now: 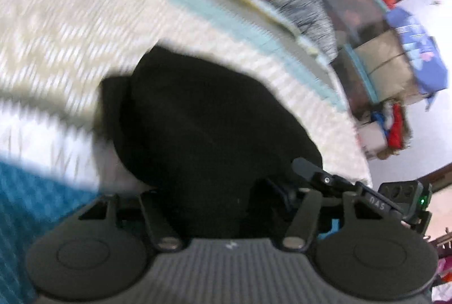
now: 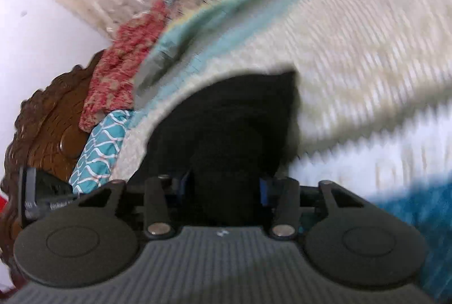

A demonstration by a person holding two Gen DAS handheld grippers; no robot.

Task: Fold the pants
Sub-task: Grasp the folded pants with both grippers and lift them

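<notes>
Your left gripper (image 1: 217,191) is clamped on the black pants (image 1: 197,117), bunched on the striped bedspread (image 1: 70,21); your right gripper (image 2: 223,191) pinches them too. You appear mid-fold: next, carry both edges across and lay them flat.

1. I see one task item, the black pants (image 1: 203,117), a dark, soft, matte fabric with no pattern I can make out through the blur.
2. They lie on a cream bedspread (image 1: 70,21) with pale teal stripes, bunched into a rounded heap rather than spread flat.
3. In the left wrist view the heap fills the middle, with a lower layer of the cloth sticking out at its left edge.
4. In the right wrist view the pants (image 2: 226,129) show a pointed corner at upper right, and a gathered fold of the cloth runs down the middle.
</notes>
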